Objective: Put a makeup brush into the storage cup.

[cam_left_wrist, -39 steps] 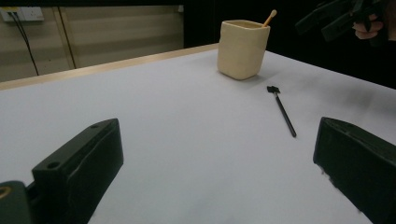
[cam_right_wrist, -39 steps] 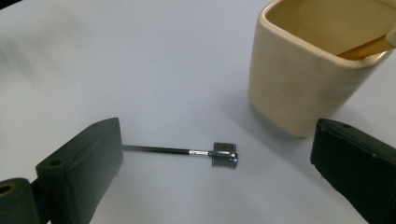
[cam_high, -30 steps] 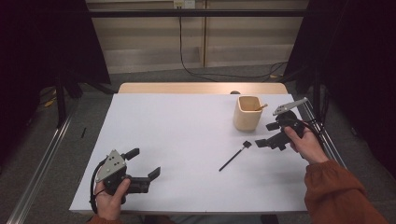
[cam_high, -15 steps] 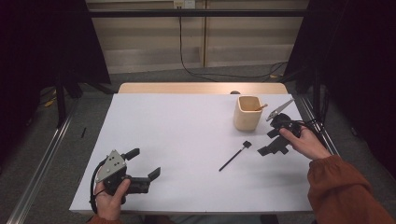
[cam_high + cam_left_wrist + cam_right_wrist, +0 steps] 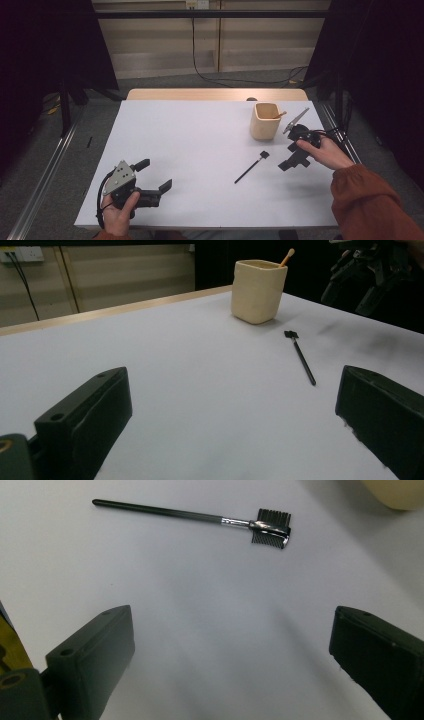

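Two hand-held grippers: left hand-held gripper (image 5: 152,181) at the near left corner of the counter (image 5: 190,150); right hand-held gripper (image 5: 290,156) at the right side, near the cup.
One brush: black brow brush (image 5: 251,168), thin handle with a small comb-and-bristle head, lying flat on the bare counter, between the cup and the near edge, just left of the right hand-held gripper, touching nothing else.
One cup: cream, square-sided cup (image 5: 264,120), upright, at the far right of the counter, apart from the brush.
One stick: pale wooden stick (image 5: 279,115) leaning out of the cup's rim.
High view, own detail: both hands, the orange sleeve (image 5: 372,202) on the right arm, the grey plate on each hand-held gripper.
Left gripper view, own detail: cup and stick from the side, the brush's head toward the cup, the right hand-held gripper in the air beyond.
Right gripper view, own detail: the brush close up, comb teeth and metal ferrule plain; the cup's lower edge at the top corner.
Left hand-held gripper, state: jaws spread wide, empty, low at the counter.
Right hand-held gripper, state: jaws spread wide, empty, pointed down at the counter with the brush ahead of them, not touching it.
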Motion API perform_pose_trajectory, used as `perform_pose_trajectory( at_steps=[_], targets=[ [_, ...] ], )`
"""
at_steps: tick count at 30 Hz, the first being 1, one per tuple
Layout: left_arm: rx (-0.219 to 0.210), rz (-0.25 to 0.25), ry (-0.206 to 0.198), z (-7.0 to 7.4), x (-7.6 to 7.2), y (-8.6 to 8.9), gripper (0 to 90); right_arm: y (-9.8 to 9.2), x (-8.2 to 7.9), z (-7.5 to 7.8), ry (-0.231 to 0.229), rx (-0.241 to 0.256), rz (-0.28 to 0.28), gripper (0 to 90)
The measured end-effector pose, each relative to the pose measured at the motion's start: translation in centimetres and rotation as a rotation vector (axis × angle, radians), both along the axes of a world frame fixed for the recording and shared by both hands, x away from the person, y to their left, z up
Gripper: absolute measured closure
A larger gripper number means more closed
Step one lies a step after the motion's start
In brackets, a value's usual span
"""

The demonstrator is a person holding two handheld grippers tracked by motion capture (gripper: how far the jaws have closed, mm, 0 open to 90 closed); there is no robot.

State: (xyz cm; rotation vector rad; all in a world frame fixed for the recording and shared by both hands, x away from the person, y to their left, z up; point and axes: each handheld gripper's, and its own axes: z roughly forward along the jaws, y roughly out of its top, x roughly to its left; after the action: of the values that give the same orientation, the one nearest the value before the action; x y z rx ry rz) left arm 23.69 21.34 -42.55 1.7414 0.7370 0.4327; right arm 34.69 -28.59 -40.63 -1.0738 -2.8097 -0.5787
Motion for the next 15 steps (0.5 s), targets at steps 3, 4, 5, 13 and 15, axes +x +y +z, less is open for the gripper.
perform_pose_trajectory(
  at_steps=[3, 4, 5, 13, 15],
  targets=[
    [-0.004, 0.0, 0.003, 0.0, 0.0, 0.0, 1.5, 0.1, 0.2, 0.1, -0.004, -0.002, 0.022, 3.9],
    [-0.004, 0.0, 0.003, 0.0, 0.0, 0.0, 1.5, 0.1, 0.3, 0.2, 0.0, -0.002, 0.028, 3.6],
    [-0.002, 0.0, 0.003, 0.0, 0.0, 0.0, 1.5, 0.1, 0.4, 0.3, -0.006, -0.003, 0.043, 3.7],
    [0.005, -0.007, -0.002, 0.0, 0.0, -0.1, 1.5, 1.4, 0.8, 0.6, -0.02, -0.016, 0.179, 5.1],
    [0.004, -0.006, 0.001, 0.0, 0.1, -0.1, 1.5, 1.9, 1.0, 0.4, -0.017, -0.014, 0.204, 4.6]
  ],
)
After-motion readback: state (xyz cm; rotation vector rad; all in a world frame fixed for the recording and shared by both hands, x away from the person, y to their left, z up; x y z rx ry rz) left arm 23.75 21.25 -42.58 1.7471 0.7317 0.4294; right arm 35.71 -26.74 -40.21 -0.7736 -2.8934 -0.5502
